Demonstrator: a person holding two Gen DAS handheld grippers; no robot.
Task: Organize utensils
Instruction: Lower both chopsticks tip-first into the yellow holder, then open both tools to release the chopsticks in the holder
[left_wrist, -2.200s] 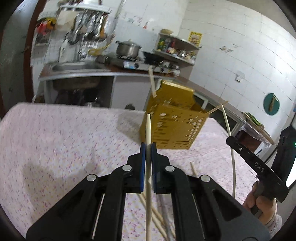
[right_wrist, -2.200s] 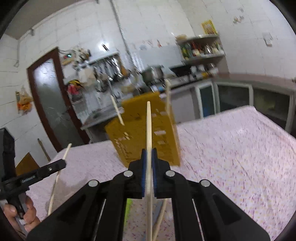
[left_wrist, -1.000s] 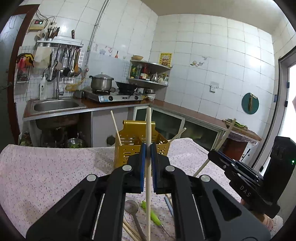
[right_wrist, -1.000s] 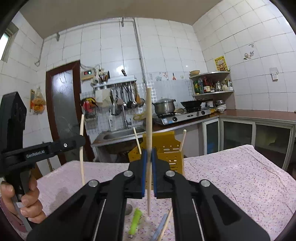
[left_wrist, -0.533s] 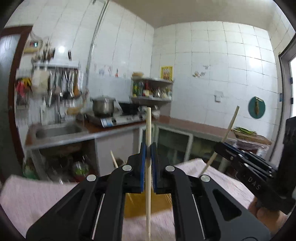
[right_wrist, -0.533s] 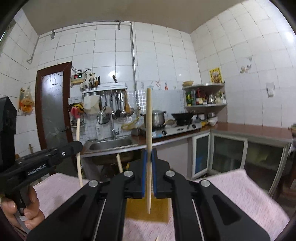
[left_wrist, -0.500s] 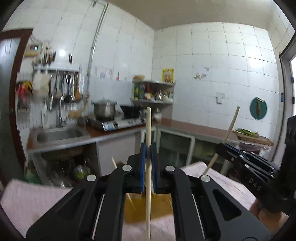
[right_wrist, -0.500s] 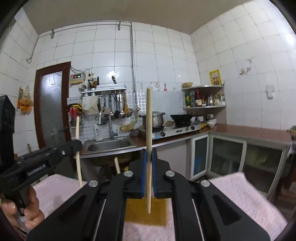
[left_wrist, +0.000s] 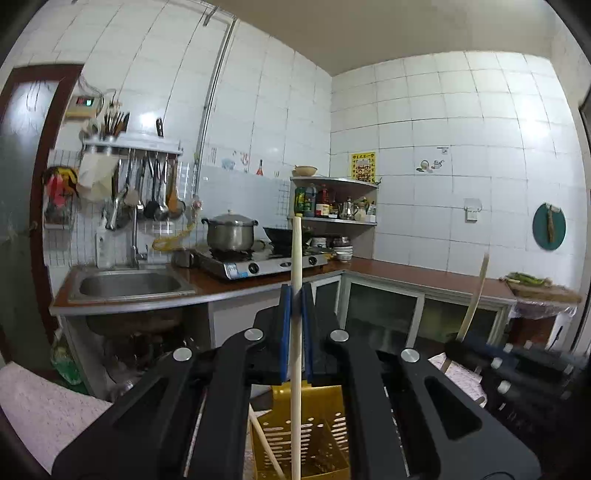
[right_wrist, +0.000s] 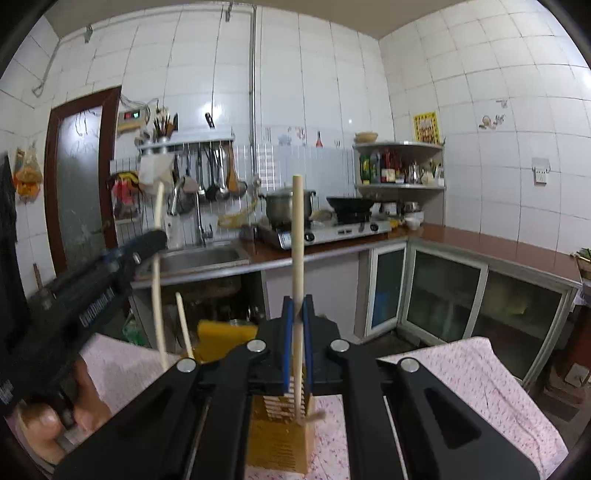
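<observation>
We hold one chopstick (left_wrist: 296, 280) in left gripper (left_wrist: 296, 334), second chopstick (right_wrist: 297, 236) in right gripper (right_wrist: 296, 341), jaws clamped tight, above yellow holder (right_wrist: 277, 439); risk: tips catch holder rim, tipping it.

**Hardly any lettering reading clearly**

White lettering is showing on the left gripper (right_wrist: 157, 236) at the left of the right wrist view, blurred past reading. The yellow poster (right_wrist: 426, 127) on the far wall is carrying print too small to make out.
</observation>
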